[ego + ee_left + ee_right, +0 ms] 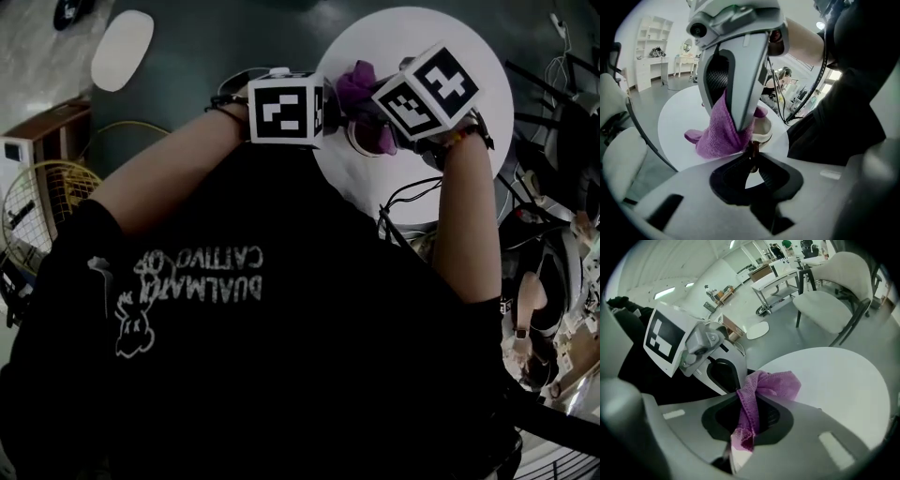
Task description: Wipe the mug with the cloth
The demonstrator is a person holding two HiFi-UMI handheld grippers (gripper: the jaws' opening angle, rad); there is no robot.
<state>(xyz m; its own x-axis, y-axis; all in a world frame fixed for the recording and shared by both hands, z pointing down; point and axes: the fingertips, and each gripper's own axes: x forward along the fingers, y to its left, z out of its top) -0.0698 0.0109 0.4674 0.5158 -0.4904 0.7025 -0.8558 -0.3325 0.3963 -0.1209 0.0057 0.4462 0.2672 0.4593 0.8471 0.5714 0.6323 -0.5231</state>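
Observation:
Over the white round table both grippers meet at a cream mug. In the left gripper view the mug has a dark rim, and my left gripper is shut on its brown edge. A purple cloth hangs from my right gripper, which is shut on it. That cloth drapes over the mug's near side below the right gripper's fingers. In the right gripper view the cloth runs between the jaws of the right gripper. The left gripper is close on the left there.
A white oval pad and a racket lie on the floor at the left. Cables hang at the table's near edge, with clutter to the right. A white chair stands beyond the table.

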